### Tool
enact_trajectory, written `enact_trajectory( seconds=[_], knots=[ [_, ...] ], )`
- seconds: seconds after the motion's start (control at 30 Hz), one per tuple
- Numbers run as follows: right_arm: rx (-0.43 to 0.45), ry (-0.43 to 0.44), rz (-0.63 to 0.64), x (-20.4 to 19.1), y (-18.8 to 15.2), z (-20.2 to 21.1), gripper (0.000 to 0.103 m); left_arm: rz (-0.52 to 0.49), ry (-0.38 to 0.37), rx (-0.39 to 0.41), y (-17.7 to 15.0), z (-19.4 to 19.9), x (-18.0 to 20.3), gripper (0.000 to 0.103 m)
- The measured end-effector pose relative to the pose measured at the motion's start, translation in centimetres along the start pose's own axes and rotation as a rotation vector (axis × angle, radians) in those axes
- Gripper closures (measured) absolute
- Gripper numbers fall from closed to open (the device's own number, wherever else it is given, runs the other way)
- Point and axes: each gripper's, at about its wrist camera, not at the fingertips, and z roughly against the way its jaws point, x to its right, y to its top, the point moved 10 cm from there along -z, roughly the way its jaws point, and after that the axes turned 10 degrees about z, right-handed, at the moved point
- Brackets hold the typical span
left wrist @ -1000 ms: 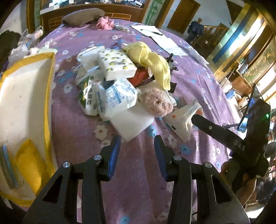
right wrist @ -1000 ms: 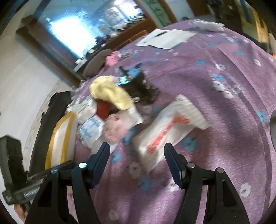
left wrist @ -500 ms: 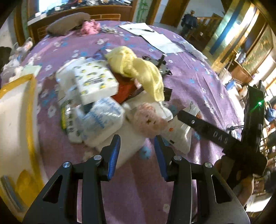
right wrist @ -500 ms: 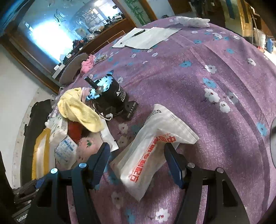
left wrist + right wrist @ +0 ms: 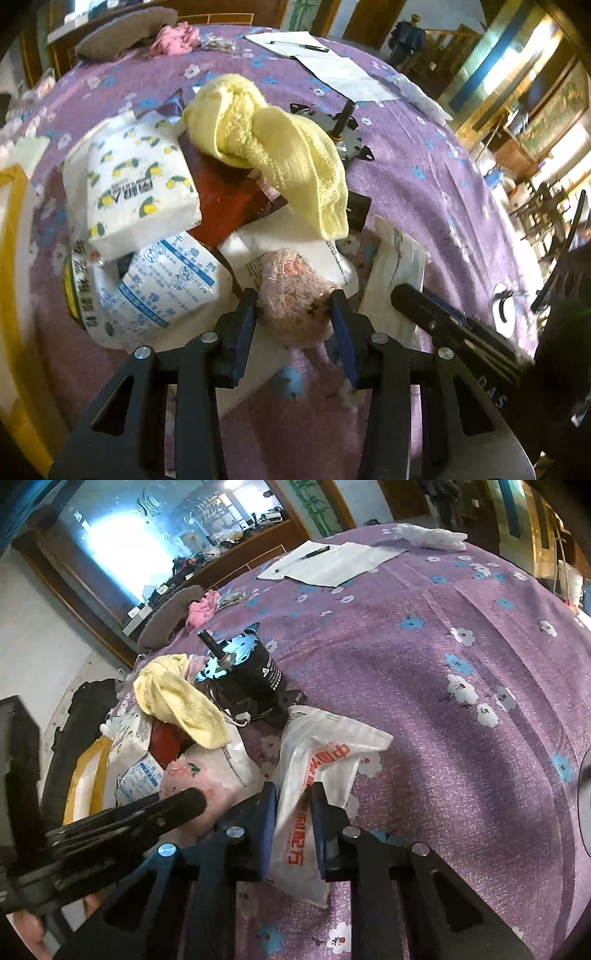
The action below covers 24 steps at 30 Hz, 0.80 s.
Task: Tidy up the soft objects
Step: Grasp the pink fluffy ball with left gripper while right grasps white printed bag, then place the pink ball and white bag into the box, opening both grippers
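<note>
The left gripper (image 5: 293, 314) has closed in on the pink plush toy (image 5: 291, 295), which half a second ago lay ahead of its open fingers; the blue pads now stand at either flank of the toy, touching or nearly so, though the fuzz makes it hard to tell if they press yet. The right gripper (image 5: 293, 816) has likewise come down over the white plastic bag (image 5: 317, 775) and narrowed, its jaws pinching the bag's crumpled lower half. So both hands have moved from approach to grasp, and I judge two soft things are about to be lifted from the heap. The toy is round, shaggy and pale pink, lying on white wrapping at the near edge of the pile. From it, a blue-printed packet (image 5: 166, 291) sits at 9 o'clock, a lemon-print tissue pack (image 5: 136, 188) at 10, and a yellow towel (image 5: 273, 147) draped over a dark motor (image 5: 251, 679) at 12. The yellow-edged tray (image 5: 14, 280) waits far at 9 on the purple flowered cloth (image 5: 406, 177).
</note>
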Motion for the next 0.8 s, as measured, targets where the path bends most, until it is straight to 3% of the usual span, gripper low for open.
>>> enact_trajectory(
  seconds=[0.13, 0.47, 0.63, 0.8],
  knots=[
    [0.010, 0.023, -0.012, -0.1, -0.1, 0.4, 0.091, 0.014, -0.015, 0.007, -0.6, 0.6, -0.2, 0.077],
    [0.088, 0.074, 0.017, -2.4, -0.4, 3.9, 0.092, 0.105, -0.151, 0.076, -2.9, 7.3, -2.2, 0.078],
    [0.168, 0.222, 0.145, -8.8, 0.1, 6.1, 0.092, 0.149, -0.142, 0.148, -3.7, 11.8, -5.0, 0.078],
    [0.104, 0.411, 0.280, -17.6, -0.7, 5.2, 0.092, 0.238, -0.080, 0.243, -3.5, 16.6, -10.6, 0.078]
  ],
)
